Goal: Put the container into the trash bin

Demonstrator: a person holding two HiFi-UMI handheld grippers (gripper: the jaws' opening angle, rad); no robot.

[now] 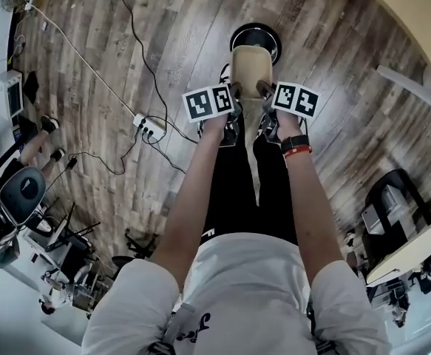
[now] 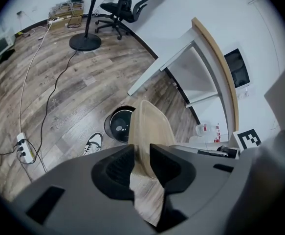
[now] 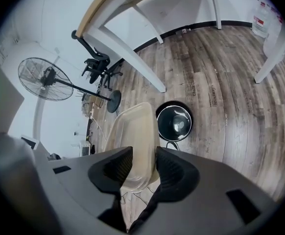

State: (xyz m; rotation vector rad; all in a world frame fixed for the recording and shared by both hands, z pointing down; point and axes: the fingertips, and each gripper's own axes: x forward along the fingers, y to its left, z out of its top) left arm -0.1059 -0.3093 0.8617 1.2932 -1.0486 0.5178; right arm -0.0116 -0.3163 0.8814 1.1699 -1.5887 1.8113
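Observation:
A clear plastic container point(image 1: 250, 66) hangs between both grippers, just short of and above a round black trash bin point(image 1: 256, 40) on the wood floor. My left gripper point(image 1: 236, 89) is shut on the container's left rim point(image 2: 149, 126). My right gripper point(image 1: 262, 89) is shut on its right rim point(image 3: 135, 131). In the left gripper view the bin point(image 2: 120, 124) lies beyond the container, partly hidden by it. In the right gripper view the bin point(image 3: 175, 121) sits open just right of the container, with a dark liner inside.
A white power strip point(image 1: 148, 126) with black cables lies on the floor to the left. A white desk leg point(image 3: 127, 53) and desk edge point(image 2: 215, 58) stand beyond the bin. A fan stand point(image 2: 84, 40) and an office chair point(image 2: 122, 9) are farther off. My shoe point(image 2: 92, 144) is beside the bin.

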